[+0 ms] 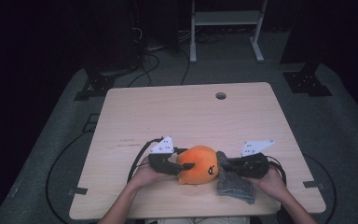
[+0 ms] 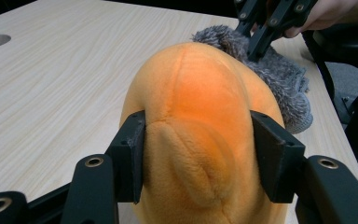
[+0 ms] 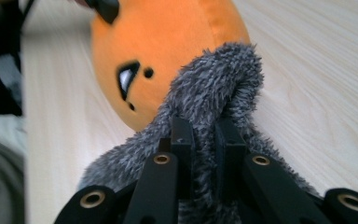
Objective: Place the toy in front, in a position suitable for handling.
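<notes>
An orange plush toy [image 1: 198,164] with a small black face mark lies near the table's front edge. My left gripper [image 1: 179,166] is shut on its left end; in the left gripper view the two jaws squeeze the orange plush toy [image 2: 198,140] from both sides. A grey fuzzy cloth [image 1: 233,183] lies against the toy's right side. My right gripper [image 1: 227,163] is shut on a raised fold of it. In the right gripper view the grey fuzzy cloth [image 3: 214,88] is pinched between the jaws, with the orange plush toy [image 3: 168,51] just behind.
The wooden table [image 1: 182,116] has a round cable hole [image 1: 221,95] at the back. Cables trail from both grippers over the table's sides. A white frame [image 1: 226,28] stands on the floor beyond the table.
</notes>
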`<state>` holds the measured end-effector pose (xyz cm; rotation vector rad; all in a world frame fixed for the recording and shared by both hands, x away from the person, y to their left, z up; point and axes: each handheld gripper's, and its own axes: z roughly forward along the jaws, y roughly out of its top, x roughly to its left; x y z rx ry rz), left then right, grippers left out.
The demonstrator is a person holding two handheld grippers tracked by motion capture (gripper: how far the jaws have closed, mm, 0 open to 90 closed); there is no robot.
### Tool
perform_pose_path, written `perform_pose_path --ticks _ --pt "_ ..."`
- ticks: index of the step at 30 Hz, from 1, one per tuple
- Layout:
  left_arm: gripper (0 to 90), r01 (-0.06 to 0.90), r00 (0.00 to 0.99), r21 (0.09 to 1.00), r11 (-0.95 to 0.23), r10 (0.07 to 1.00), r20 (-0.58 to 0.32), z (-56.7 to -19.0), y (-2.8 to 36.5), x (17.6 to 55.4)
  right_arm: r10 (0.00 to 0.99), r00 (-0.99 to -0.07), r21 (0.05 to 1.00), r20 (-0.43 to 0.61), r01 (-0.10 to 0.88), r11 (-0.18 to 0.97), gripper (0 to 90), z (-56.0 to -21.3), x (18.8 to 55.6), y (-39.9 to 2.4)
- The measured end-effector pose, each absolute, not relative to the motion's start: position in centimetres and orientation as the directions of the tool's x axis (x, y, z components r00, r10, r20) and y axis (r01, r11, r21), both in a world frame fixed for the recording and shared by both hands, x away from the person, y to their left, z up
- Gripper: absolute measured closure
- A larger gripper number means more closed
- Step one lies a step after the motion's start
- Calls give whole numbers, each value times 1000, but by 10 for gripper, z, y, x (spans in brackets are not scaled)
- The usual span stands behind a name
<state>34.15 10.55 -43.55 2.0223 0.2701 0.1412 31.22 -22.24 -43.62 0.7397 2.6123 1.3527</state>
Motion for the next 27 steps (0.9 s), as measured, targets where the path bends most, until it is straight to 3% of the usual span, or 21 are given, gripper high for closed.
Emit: perform_pose_path --ticks 9,18,23,27 --pt "438 110 968 890 -443 252 6 -434 98 338 391 -920 849 -2 205 488 800 -398 307 -175" --pt "434 120 970 896 -428 244 -13 -434 96 339 437 -900 811 15 266 521 803 -416 304 -200" --pt "435 109 971 895 -432 241 -2 -433 92 338 413 -910 861 8 216 460 802 -403 302 -195" --pt "388 121 968 898 -423 251 -13 -432 94 339 400 -916 845 -20 198 497 804 -403 309 -181"
